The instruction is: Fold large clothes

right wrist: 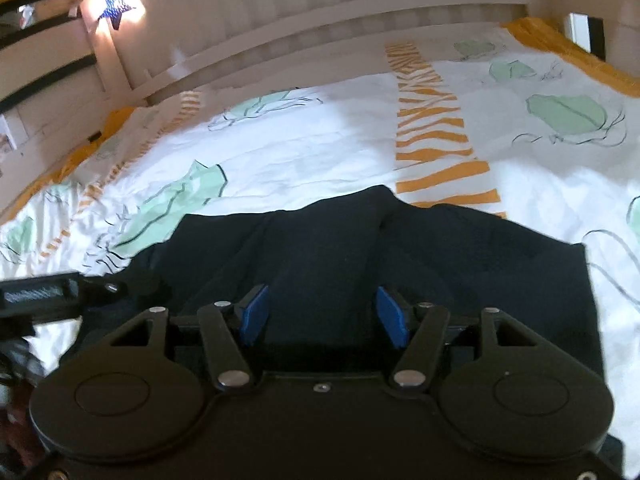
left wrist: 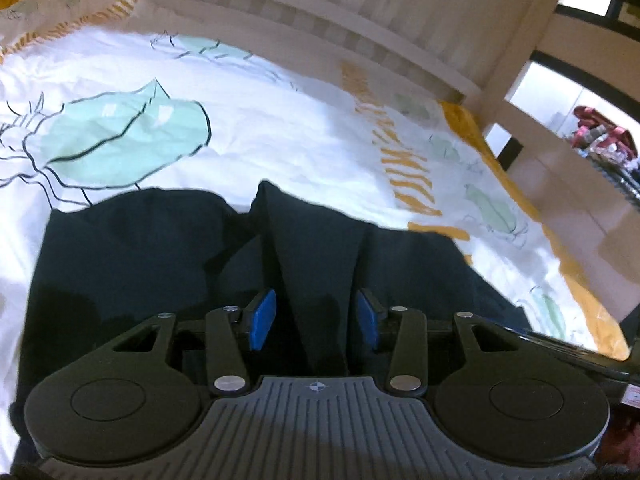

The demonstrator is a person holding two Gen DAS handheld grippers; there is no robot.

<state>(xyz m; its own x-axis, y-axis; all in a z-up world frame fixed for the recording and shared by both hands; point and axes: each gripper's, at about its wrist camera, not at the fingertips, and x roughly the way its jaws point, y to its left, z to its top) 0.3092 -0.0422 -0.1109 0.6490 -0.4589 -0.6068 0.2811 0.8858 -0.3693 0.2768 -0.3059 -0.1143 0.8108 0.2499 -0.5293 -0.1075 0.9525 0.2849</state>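
Observation:
A large dark navy garment (left wrist: 160,256) lies bunched on a white bedspread (left wrist: 280,128) with green and orange prints. It also shows in the right wrist view (right wrist: 440,256). My left gripper (left wrist: 316,320) is open, its blue pads (left wrist: 262,320) apart just above a raised fold of the garment. My right gripper (right wrist: 324,316) is open, blue pads (right wrist: 252,316) apart over the garment's near edge. Neither holds cloth. The other gripper's body shows at the left edge of the right wrist view (right wrist: 44,292).
A pale wooden slatted bed rail (left wrist: 320,12) runs along the far side of the bed. A lit star lamp (right wrist: 116,6) hangs at the far left corner. The bed's orange edge (left wrist: 520,184) and a room with shelves lie to the right.

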